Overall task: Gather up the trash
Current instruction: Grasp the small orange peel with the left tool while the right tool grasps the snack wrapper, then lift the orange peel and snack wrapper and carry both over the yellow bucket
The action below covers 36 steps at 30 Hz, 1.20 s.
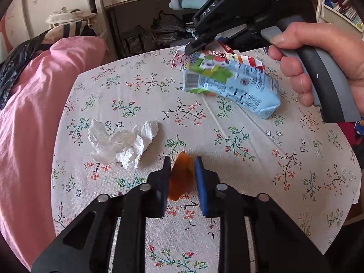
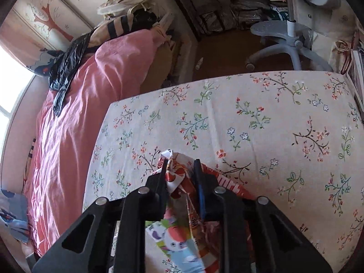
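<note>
My left gripper (image 1: 182,159) is low over the floral tablecloth (image 1: 295,159), and a small orange scrap (image 1: 180,179) fills the narrow gap between its pads. A crumpled white tissue (image 1: 122,145) lies just to its left. Farther back, a hand holds my right gripper (image 1: 190,47), which pinches the crumpled top of a blue-and-green drink carton (image 1: 232,84). In the right wrist view the right gripper (image 2: 182,161) is shut on that carton (image 2: 179,234). A red-and-white wrapper (image 2: 227,182) lies against the carton on the cloth.
A bed with pink bedding (image 1: 29,113) runs along the table's left side, with a black plastic bag (image 2: 66,63) lying on it. Beyond the table's far edge stand a grey office chair (image 2: 289,45) and cluttered shelves.
</note>
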Tool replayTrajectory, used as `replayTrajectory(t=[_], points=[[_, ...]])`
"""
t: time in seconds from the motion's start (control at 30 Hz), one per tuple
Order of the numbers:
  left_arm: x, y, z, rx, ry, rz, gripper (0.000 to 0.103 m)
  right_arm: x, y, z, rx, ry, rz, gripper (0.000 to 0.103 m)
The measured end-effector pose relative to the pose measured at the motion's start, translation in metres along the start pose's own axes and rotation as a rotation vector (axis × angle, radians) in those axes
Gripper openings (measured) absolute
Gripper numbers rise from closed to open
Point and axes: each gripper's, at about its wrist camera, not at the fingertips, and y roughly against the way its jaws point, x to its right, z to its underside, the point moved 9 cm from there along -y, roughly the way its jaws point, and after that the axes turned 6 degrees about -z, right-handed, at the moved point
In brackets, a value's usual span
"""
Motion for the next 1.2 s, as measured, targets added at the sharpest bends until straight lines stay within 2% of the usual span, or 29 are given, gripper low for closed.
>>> replayTrajectory(t=[0.13, 0.33, 0.43, 0.53, 0.7, 0.83, 0.97, 1.2], points=[[-0.002, 0.007, -0.002, 0.005, 0.04, 0.042, 0.014, 0.009, 0.031, -0.009, 0.117, -0.043, -0.052, 0.015], [-0.009, 0.03, -0.009, 0.05, 0.128, 0.119, 0.013, -0.005, 0.096, -0.006, 0.305, -0.007, -0.111, 0.014], [-0.012, 0.046, -0.008, 0.081, 0.167, 0.163, 0.013, -0.012, 0.128, 0.009, 0.383, 0.009, -0.144, 0.014], [-0.015, 0.059, -0.004, 0.109, 0.176, 0.171, 0.013, -0.015, 0.155, 0.033, 0.432, -0.004, -0.192, 0.014], [-0.012, 0.078, 0.009, 0.143, 0.174, 0.156, 0.013, -0.017, 0.175, 0.078, 0.465, -0.024, -0.24, 0.014], [-0.002, 0.09, 0.018, 0.158, 0.131, 0.117, 0.013, -0.011, 0.179, 0.103, 0.45, -0.043, -0.254, 0.014], [0.013, 0.106, 0.026, 0.179, 0.076, 0.077, 0.013, -0.006, 0.181, 0.112, 0.449, -0.1, -0.301, 0.014], [0.017, 0.122, 0.03, 0.209, 0.073, 0.033, 0.013, -0.002, 0.179, 0.117, 0.443, -0.118, -0.317, 0.014]])
